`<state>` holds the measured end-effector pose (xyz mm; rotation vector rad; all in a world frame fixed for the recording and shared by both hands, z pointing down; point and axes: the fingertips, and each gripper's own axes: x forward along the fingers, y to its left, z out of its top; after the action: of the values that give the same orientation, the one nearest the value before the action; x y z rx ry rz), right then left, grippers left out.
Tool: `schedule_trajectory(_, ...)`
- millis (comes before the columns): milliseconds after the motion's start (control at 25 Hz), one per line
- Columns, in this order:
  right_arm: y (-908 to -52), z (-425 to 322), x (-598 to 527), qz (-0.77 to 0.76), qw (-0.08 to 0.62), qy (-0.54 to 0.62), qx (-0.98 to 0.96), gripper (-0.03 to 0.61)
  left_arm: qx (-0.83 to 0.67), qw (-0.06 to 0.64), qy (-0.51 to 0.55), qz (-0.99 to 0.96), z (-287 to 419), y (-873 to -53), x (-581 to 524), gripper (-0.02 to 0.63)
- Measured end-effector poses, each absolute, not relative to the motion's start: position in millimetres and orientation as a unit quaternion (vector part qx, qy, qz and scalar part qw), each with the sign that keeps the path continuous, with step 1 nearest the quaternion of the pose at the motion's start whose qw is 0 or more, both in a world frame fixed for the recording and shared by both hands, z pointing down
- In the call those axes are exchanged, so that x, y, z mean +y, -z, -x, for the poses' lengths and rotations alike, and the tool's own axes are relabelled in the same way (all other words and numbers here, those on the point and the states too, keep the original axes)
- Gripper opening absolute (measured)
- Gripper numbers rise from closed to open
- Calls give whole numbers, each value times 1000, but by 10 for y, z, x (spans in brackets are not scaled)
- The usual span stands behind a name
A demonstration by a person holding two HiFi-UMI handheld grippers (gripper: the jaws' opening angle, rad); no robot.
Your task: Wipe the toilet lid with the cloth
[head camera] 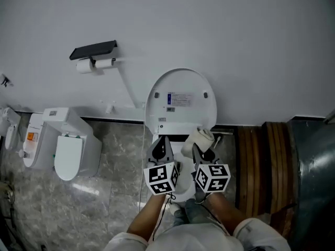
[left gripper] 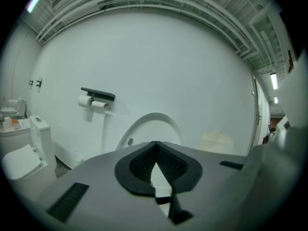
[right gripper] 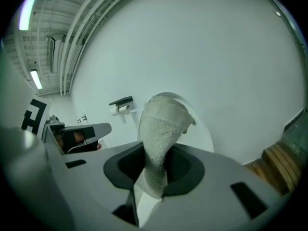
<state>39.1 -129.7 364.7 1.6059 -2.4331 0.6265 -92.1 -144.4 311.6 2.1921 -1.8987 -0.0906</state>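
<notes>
Presently: right tongs (right gripper: 156, 163) pinching cloth (right gripper: 162, 124). Left tongs (left gripper: 155, 153) pressed together, apparently empty. Toilet lid (head camera: 180, 90) raised upright.

Here we are, and it's a washroom.
A white ceramic toilet with raised oval lid (head camera: 180, 101) stands against a plain white wall (head camera: 235, 30). There's a second white toilet (head camera: 65, 150) off to the left, paper rolls (head camera: 97, 64) under a black shelf (head camera: 94, 50), and grey marbled floor tiles (head camera: 118, 192).

The grey marbled floor (head camera: 118, 161) carries a white toilet (head camera: 178, 127) against the wall, a smaller toilet (head camera: 70, 153) off to its left, and wooden slats (head camera: 259, 166) on its right.
</notes>
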Motion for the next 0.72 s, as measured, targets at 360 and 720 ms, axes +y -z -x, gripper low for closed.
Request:
schedule_trajectory(360, -3341, 13, -2614, -502, 58, -171, -846, 92, -638, 62, 19, -767, 1072, -3129, -2578, 14)
schedule_trajectory(720, -3553, 568, -3637, -467, 82, -160, -866, 92, -658, 67, -9, -750, 1376, -3276, -3366, 14)
